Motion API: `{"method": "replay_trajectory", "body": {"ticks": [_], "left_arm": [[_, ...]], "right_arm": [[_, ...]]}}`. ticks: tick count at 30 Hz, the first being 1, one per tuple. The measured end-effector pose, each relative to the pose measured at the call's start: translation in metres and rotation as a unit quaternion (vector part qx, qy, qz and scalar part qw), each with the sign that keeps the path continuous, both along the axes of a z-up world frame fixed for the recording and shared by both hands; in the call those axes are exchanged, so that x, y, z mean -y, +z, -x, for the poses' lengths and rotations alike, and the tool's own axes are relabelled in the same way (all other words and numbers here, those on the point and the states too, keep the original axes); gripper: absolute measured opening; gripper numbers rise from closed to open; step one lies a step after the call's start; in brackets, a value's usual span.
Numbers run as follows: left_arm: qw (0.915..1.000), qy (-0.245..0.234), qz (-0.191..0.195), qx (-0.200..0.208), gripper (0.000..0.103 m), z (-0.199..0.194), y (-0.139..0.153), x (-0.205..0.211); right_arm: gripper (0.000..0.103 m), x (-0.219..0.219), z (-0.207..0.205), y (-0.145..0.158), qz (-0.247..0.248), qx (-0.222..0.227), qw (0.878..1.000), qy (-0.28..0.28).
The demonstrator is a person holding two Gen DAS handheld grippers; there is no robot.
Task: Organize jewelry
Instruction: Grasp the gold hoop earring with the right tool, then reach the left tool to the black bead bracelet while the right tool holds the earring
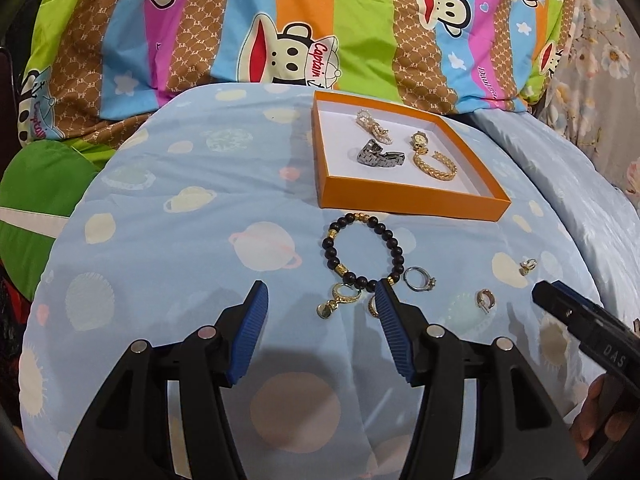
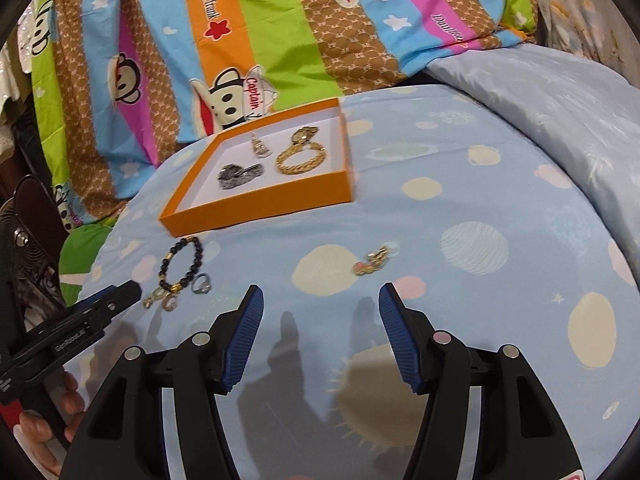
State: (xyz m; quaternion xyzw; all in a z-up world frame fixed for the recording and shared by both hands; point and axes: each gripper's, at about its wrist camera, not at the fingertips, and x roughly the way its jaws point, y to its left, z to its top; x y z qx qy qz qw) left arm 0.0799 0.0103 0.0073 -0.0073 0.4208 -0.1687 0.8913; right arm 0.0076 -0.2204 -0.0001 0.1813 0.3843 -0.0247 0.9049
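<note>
An orange tray (image 1: 400, 196) on the blue planet-print sheet holds a silver watch band (image 1: 380, 157), a gold bracelet (image 1: 435, 164), a small gold watch (image 1: 419, 138) and a pearl piece (image 1: 374, 124). In front of it lie a black bead bracelet (image 1: 362, 250), a silver ring (image 1: 418, 279), a gold pendant earring (image 1: 340, 298) and two small earrings (image 1: 485, 299). My left gripper (image 1: 320, 290) hovers open, and the pendant earring lies on the sheet between its tips, untouched. My right gripper (image 2: 320, 294) is open and empty, just short of a small gold piece (image 2: 372, 262).
A striped cartoon-monkey quilt (image 1: 280, 20) rises behind the tray. A pale blue pillow (image 2: 540, 92) lies at the right. The left gripper's tip (image 2: 116, 300) shows in the right wrist view beside the bead bracelet (image 2: 182, 264), with a hand below it.
</note>
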Motion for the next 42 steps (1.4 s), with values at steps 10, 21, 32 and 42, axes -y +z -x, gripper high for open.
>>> {"method": "replay_trajectory", "body": {"ticks": [10,21,32,42], "left_arm": [[0.9999,0.005,0.005,-0.009,0.054,0.001,-0.002,-0.007],[1.0,0.0,0.007,-0.007,0.061,-0.008,0.004,-0.003],[0.9998,0.003,-0.018,-0.007,0.061,-0.037,-0.001,0.019],[0.9981,-0.008,-0.061,-0.01,0.037,-0.054,-0.018,0.043]], "right_arm": [[0.051,-0.039,-0.022,-0.007,0.014,-0.01,0.999,0.046],[0.019,-0.044,-0.035,-0.016,0.052,-0.038,0.997,0.039],[0.018,-0.039,-0.031,-0.016,0.037,-0.033,0.998,0.036],[0.018,-0.037,-0.031,-0.016,0.026,-0.031,0.999,0.037]]}}
